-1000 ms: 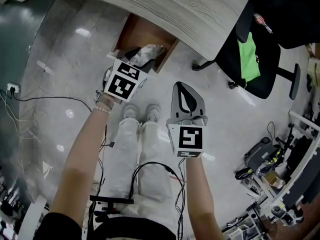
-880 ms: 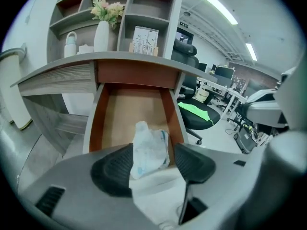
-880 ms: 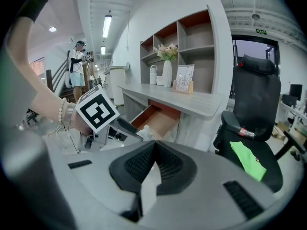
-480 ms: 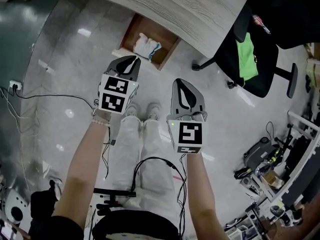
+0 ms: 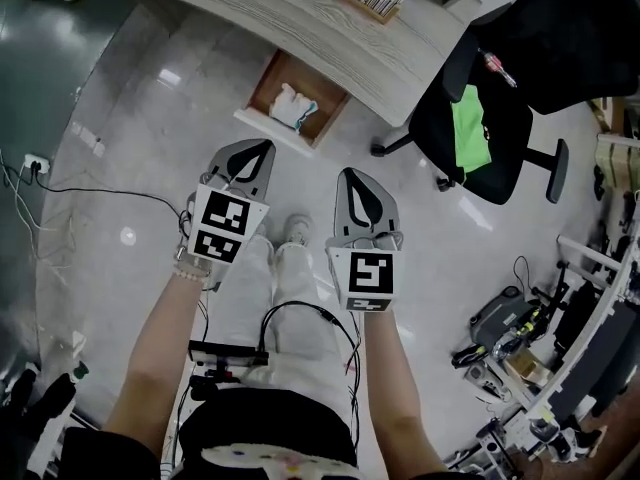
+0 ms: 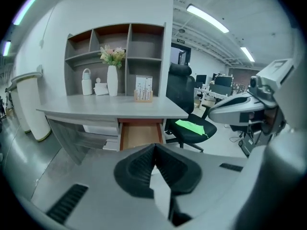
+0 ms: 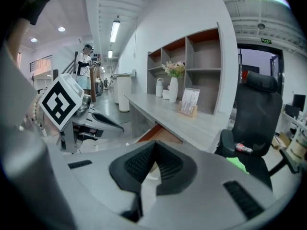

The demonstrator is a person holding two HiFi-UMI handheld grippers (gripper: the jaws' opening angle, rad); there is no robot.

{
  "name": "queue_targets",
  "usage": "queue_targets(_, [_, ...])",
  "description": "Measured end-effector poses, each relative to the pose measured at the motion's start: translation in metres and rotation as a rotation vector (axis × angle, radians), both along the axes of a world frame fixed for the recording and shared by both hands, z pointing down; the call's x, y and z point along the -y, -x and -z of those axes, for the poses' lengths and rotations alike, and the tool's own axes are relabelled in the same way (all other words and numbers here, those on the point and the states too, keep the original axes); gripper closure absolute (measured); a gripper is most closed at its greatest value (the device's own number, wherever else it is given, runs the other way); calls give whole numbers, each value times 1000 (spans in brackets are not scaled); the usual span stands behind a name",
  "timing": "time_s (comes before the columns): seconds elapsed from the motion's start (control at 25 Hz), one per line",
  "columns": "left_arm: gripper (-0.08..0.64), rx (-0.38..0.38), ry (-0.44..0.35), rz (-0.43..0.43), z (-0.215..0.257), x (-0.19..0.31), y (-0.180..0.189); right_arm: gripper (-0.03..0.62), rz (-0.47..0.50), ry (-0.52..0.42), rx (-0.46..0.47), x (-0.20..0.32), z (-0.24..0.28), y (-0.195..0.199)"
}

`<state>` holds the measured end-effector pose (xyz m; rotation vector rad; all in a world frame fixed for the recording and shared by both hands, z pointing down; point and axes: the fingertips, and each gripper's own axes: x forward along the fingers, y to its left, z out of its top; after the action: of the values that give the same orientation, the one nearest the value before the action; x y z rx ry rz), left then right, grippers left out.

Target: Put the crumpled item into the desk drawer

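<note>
The crumpled cloth lies in the open drawer beneath the surface. The left claw and right claw are pinched together (2 empty claws), well back from the drawer.

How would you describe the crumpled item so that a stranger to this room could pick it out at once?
Find the long grey wood-grain desk. Beneath its edge an open drawer with a brown inside sticks out over the floor. The crumpled item lies in it: a soft white wad with a teal streak, the only thing in the drawer.
</note>
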<state>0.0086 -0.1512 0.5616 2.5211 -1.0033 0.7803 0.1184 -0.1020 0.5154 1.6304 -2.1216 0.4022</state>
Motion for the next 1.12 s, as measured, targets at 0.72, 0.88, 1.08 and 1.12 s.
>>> queue_targets(0.72, [549,-61,-170,52,160,-30,26,589,74,-111,-5,-25,114,5])
queue_targets(0.88, [549,-70,-210,40,191,-34,28,589,64,-146,0,-24,141,3])
queue_targets(1.08, [549,-89,-240,43,219,-42,31,589,84,-198,-5,-26,170,5])
queue_targets(1.12, [549,-90,-244,42,223,-44,31,589,93,-202,-15,-28,174,6])
